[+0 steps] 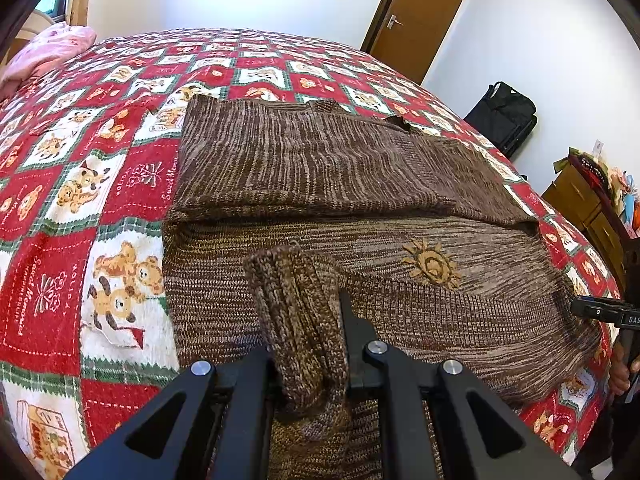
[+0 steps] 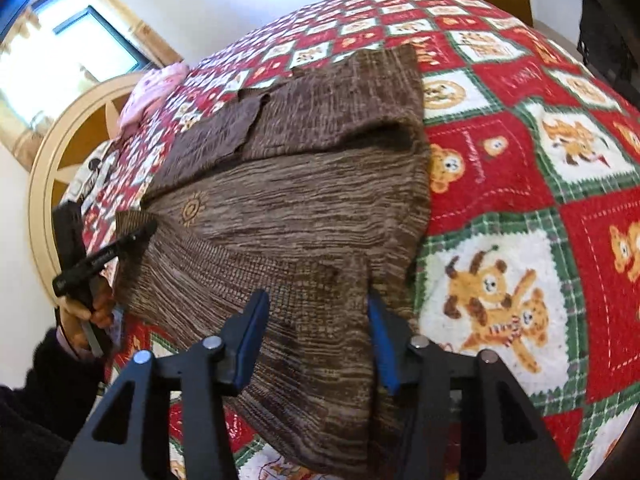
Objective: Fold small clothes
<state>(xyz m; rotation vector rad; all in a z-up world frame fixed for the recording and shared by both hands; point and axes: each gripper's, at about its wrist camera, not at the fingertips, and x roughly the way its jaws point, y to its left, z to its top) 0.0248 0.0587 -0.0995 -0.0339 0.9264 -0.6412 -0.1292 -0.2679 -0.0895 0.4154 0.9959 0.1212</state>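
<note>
Brown sweater (image 1: 360, 184); black bag (image 1: 505, 114) only in left view.

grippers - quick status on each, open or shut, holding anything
Left gripper: shut on a bunched fold of the brown knit sweater.
Right gripper: open, fingers either side of the sweater's edge, not clamped.

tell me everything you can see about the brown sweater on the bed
The sweater is a marled brown and tan knit with a small tan sun motif on the chest. It lies flat on the red bear-print quilt, partly folded: its far part is doubled over the body, leaving a thick fold edge. A ribbed cuff or hem is bunched between the fingers of the left hand-held gripper. The right hand-held gripper sits open over the near edge, its blue pads on either side of the fabric.
</note>
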